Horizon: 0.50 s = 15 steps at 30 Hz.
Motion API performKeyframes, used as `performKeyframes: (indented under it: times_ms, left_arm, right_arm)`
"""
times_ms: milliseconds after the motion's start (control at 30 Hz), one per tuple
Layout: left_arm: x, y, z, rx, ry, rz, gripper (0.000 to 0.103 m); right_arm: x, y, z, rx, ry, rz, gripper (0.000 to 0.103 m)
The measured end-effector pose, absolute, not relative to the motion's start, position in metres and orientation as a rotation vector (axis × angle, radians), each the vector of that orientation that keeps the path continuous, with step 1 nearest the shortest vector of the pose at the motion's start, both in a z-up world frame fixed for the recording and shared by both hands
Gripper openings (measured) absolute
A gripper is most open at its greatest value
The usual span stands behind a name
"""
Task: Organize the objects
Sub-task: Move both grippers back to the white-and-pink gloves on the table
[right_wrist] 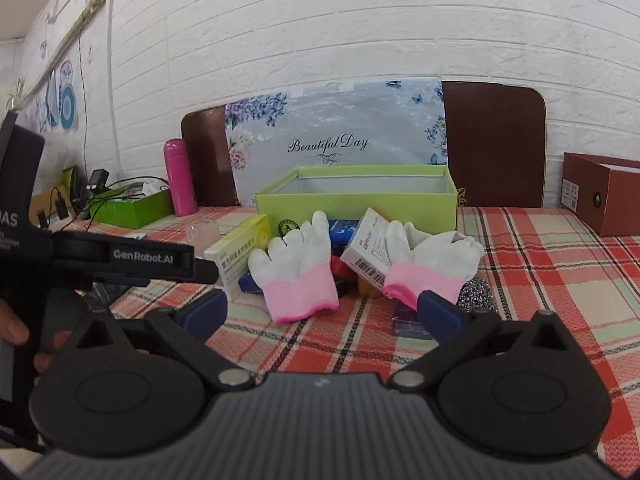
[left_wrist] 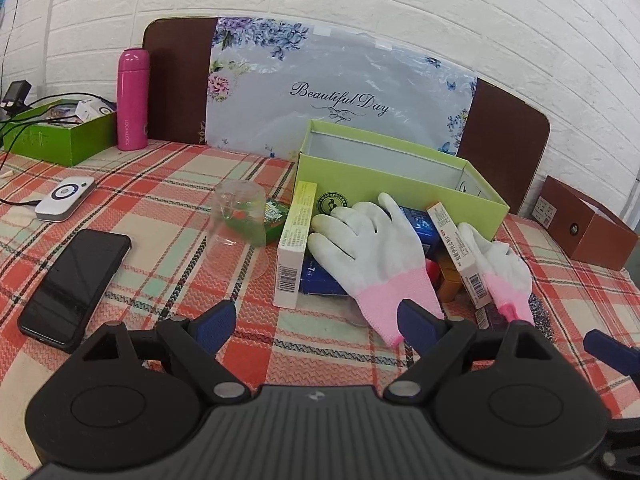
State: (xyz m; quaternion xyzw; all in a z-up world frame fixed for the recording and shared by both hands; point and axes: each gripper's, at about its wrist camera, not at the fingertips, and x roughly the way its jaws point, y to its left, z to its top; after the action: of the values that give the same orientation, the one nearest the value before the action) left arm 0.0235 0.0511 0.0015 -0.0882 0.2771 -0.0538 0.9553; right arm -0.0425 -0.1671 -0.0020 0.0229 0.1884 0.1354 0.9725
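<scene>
An open lime-green box (left_wrist: 400, 176) (right_wrist: 356, 204) stands at the back of the plaid table. In front of it lies a pile: two white gloves with pink cuffs (left_wrist: 372, 248) (right_wrist: 300, 268), the second one to the right (left_wrist: 506, 268) (right_wrist: 432, 268), a yellow-white medicine carton (left_wrist: 294, 248) (right_wrist: 240, 252), a white carton with a barcode (left_wrist: 460, 252) (right_wrist: 368, 248), blue boxes (left_wrist: 320, 280) and a steel scourer (right_wrist: 474, 294). My left gripper (left_wrist: 316, 320) is open and empty, just short of the left glove. My right gripper (right_wrist: 320, 308) is open and empty before the gloves.
An upturned clear glass (left_wrist: 240, 224) and a green packet (left_wrist: 276, 216) lie left of the pile. A black phone (left_wrist: 76, 284), white device (left_wrist: 66, 198), pink flask (left_wrist: 132, 100) and green box with cables (left_wrist: 60, 132) sit left. A brown box (left_wrist: 580, 224) (right_wrist: 600, 192) stands right.
</scene>
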Motion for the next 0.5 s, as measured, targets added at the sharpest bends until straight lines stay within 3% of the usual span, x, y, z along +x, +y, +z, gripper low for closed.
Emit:
performKeyframes:
  times_ms: [200,367,500]
  left_arm:
    - [0.045,0.024,-0.002,-0.172,0.562,-0.212,0.091]
    - [0.068,0.004,-0.014,-0.183,0.605,-0.228,0.079]
    - [0.088,0.007,-0.027,-0.246,0.661,-0.201,0.079]
  right_arm:
    - [-0.017,-0.181,-0.002,-0.007,0.361,0.157,0.099]
    - [0.026,-0.19,-0.011,-0.027,0.403,0.1,0.091]
    - [0.061,-0.194,-0.019,-0.017,0.453,0.109,0.089]
